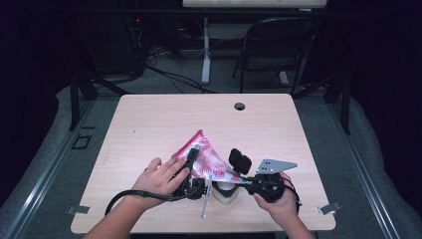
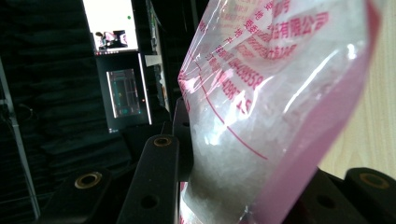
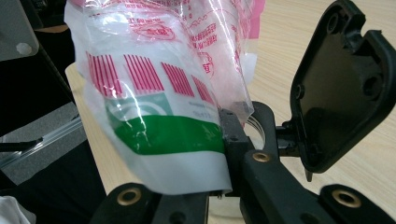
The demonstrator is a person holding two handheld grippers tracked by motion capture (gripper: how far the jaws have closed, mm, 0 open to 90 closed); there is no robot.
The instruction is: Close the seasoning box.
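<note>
Gripping the printed plastic bag of white granules between both tools above the wooden table, the left gripper clamps its pink end and the right gripper pinches its green-banded end, so the pickup looks done while emptying or placing remains.

In the left gripper view the plastic bag runs off the top and bottom edges, its red print too blurred to read. In the right gripper view the bag hides one jaw's tip and runs off the upper edge. In the lower middle of the high view, the white object under the bag is too small to identify.
</note>
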